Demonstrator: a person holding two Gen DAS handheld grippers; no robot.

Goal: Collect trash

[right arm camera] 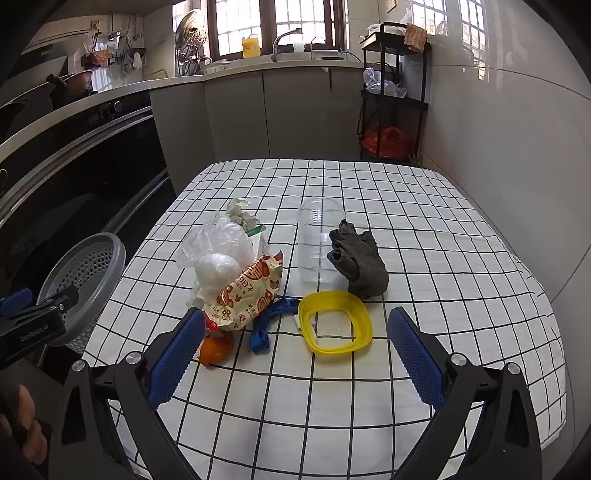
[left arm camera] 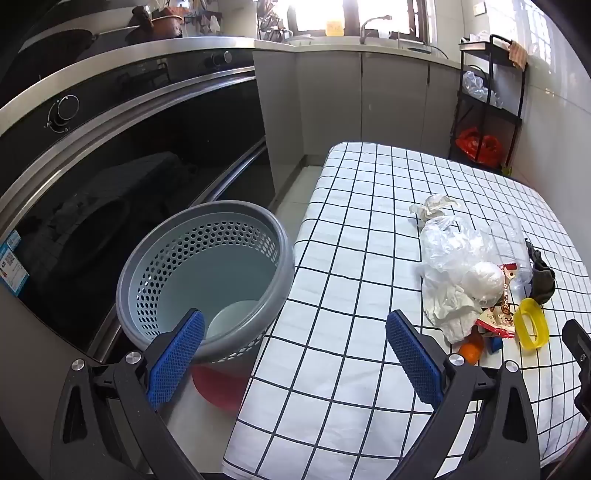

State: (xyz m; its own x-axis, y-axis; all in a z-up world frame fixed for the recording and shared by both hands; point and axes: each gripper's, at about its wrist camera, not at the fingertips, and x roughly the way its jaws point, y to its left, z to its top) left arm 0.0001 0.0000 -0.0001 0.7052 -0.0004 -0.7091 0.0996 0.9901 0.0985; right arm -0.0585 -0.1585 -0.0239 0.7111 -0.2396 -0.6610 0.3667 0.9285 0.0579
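Sunlit kitchen windows (right arm camera: 236,26), grey cabinets (right arm camera: 295,114), black oven (left arm camera: 129,155), black shelf rack (right arm camera: 395,92), white tiled wall (right arm camera: 509,147).

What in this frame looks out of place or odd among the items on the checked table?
The dark grey cloth, which looks like a glove or sock, lies crumpled against the clear plastic cup, unlike the wrappers and bags around it. A whole orange fruit also sits under the printed snack wrapper. Nothing looks spilled.

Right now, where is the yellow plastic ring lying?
In the right wrist view the yellow plastic ring lies flat on the checked tablecloth, just ahead of the open right gripper, between the blue strap and the grey cloth.
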